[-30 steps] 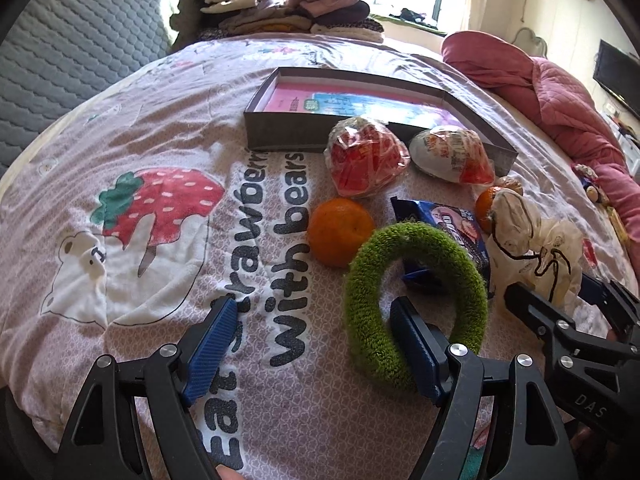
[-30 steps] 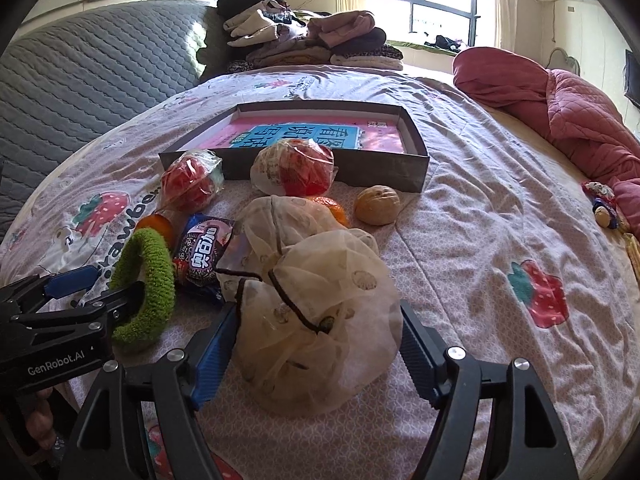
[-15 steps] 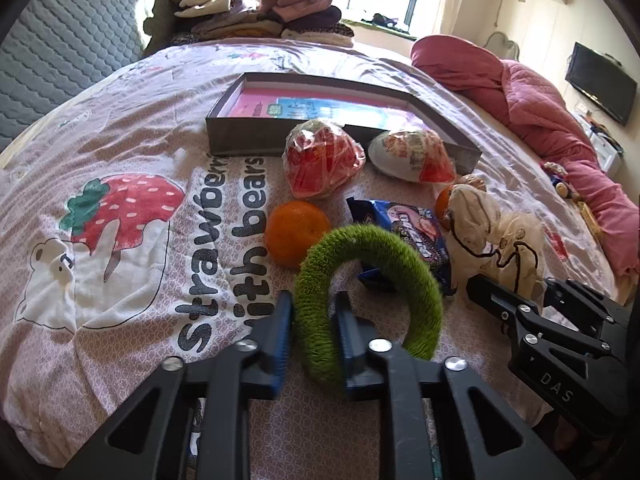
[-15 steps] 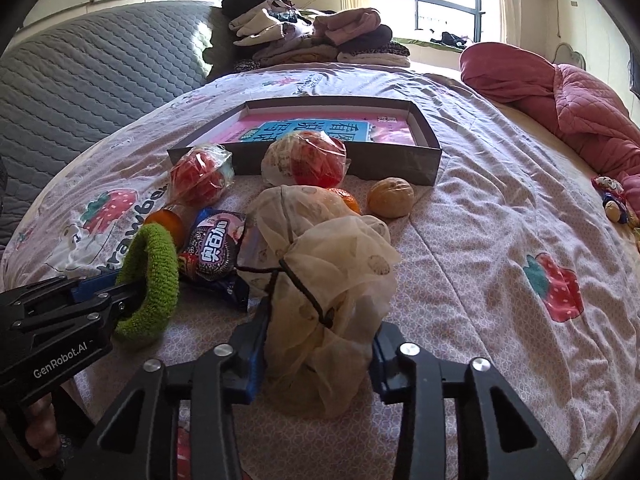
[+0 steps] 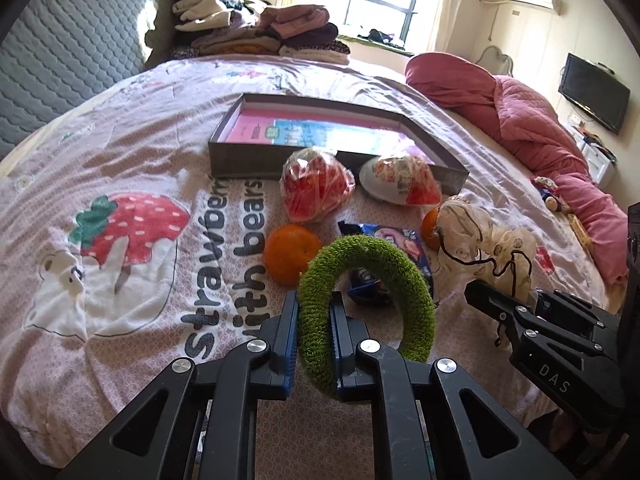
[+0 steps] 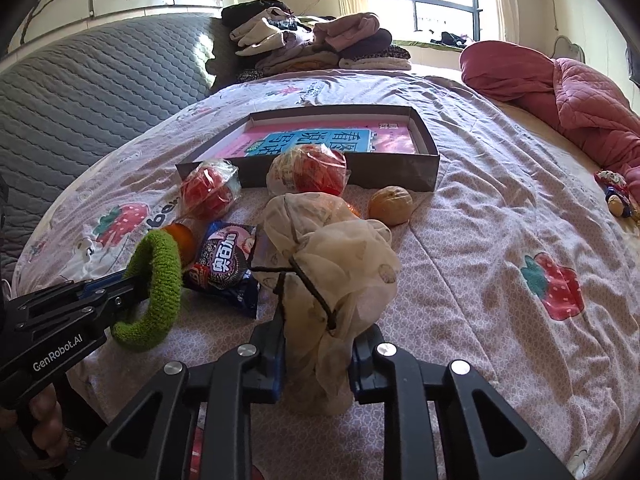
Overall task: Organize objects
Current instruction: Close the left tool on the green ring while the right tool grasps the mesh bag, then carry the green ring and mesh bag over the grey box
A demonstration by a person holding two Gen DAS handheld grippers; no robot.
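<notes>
Both grippers are busy here. In the left wrist view the left gripper (image 5: 314, 332) sits low and centre with its blue pads clamped on one side of a fuzzy green scrunchie (image 5: 366, 300), which stands up on edge like a ring. Right behind it, toward the middle of the frame, there's a mandarin (image 5: 291, 253) and a blue snack packet (image 5: 386, 258) partly hidden by the ring.

In the right wrist view the right gripper (image 6: 318, 360) is at bottom centre, pinched on the lower bunch of a sheer beige scrunchie with a black cord (image 6: 332, 264). The fabric puffs up above the fingers. The left gripper shows up at the lower left edge of that frame with the green ring hanging off it, and fingers of a person's hand (image 6: 44, 424) wrap its handle.

Further up the strawberry-print bedsheet (image 6: 520, 240) sit two plastic-wrapped red snacks (image 6: 208, 192), side by side, and a walnut (image 6: 390, 205) just to their right. Behind them, mid-frame, is a shallow grey box (image 6: 400, 168) with a pink and blue book inside. Folded clothes (image 6: 316, 44) are stacked at the top centre, a pink quilt (image 6: 560, 92) at the upper right.
</notes>
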